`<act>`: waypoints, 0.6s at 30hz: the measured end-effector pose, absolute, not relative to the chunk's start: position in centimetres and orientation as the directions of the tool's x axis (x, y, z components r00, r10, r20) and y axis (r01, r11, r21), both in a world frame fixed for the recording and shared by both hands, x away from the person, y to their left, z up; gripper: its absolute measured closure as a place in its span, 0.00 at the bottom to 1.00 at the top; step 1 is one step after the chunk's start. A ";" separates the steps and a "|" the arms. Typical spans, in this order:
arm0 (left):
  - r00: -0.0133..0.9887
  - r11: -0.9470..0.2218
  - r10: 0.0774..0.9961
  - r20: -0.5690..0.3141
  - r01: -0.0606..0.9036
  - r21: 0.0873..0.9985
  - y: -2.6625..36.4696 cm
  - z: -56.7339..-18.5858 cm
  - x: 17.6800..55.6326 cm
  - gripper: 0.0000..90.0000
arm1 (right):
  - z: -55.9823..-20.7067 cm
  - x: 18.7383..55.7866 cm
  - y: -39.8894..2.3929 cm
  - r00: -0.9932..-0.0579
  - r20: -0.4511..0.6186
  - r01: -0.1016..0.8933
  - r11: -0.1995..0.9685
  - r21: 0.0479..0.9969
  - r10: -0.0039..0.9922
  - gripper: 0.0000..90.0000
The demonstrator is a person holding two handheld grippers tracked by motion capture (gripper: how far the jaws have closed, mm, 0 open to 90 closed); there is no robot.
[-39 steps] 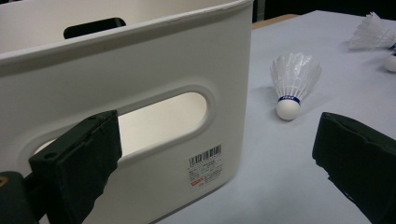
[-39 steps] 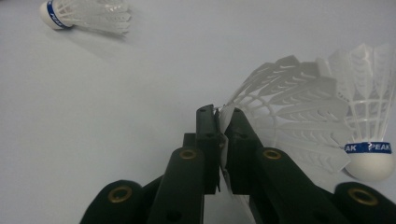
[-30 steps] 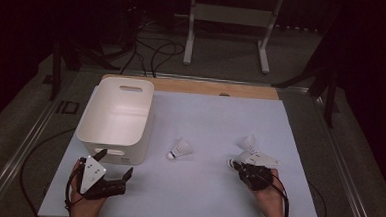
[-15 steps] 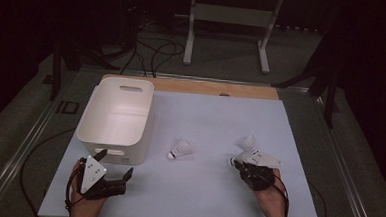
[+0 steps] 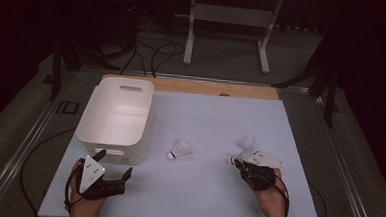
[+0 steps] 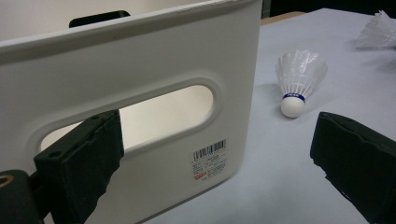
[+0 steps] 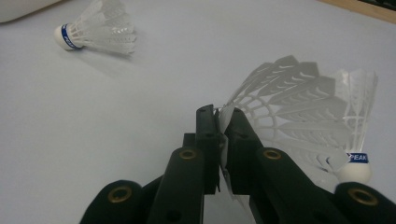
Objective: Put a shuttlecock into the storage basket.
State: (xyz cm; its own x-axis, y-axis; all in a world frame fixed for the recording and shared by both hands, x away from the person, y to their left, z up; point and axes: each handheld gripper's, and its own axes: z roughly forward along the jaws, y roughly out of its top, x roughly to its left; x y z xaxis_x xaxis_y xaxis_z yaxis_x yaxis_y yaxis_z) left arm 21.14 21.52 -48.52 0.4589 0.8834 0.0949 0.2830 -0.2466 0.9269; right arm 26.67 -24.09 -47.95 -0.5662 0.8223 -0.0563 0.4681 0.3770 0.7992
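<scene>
Nothing has shifted since the earlier frames: both hands rest at the table's near edge. Right gripper (image 7: 223, 122) is clamped on the feather skirt of a shuttlecock (image 7: 299, 112) lying on the white mat (image 5: 207, 189), cork toward the person. Left gripper (image 6: 215, 158) stands wide open, holding nothing, facing the white bin (image 6: 140, 70); a second shuttlecock (image 5: 180, 149) lies between the hands.
</scene>
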 end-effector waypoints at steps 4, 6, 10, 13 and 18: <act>0.459 -0.247 0.884 0.094 0.286 0.926 21.6 -48.5 21.2 0.04 | -47.7 26.6 -24.1 -0.570 -0.057 0.464 0.379 0.801 0.819 0.95; 0.462 -0.251 0.882 0.095 0.289 0.924 21.5 -48.6 21.2 0.04 | -47.7 26.6 -24.0 -0.571 -0.061 0.460 0.381 0.802 0.818 0.95; 0.466 -0.252 0.880 0.094 0.289 0.924 21.4 -48.6 21.2 0.04 | -47.6 26.5 -23.9 -0.573 -0.056 0.459 0.376 0.805 0.818 0.95; 0.467 -0.253 0.879 0.094 0.290 0.923 21.4 -48.6 21.3 0.04 | -47.5 26.5 -23.8 -0.575 -0.059 0.457 0.380 0.804 0.816 0.95; 0.476 -0.246 0.876 0.079 0.299 0.922 21.6 -48.8 21.6 0.02 | -47.2 26.3 -23.6 -0.579 -0.058 0.451 0.378 0.809 0.814 0.95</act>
State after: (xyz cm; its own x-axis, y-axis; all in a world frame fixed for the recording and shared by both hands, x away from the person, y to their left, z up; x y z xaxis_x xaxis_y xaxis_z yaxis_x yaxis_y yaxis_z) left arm 21.61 21.60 -48.82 0.4763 0.8757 0.0788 0.2992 -0.2458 0.9220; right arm 26.35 -23.57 -47.24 -0.5785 0.8136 -0.0582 0.4505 0.3782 0.8087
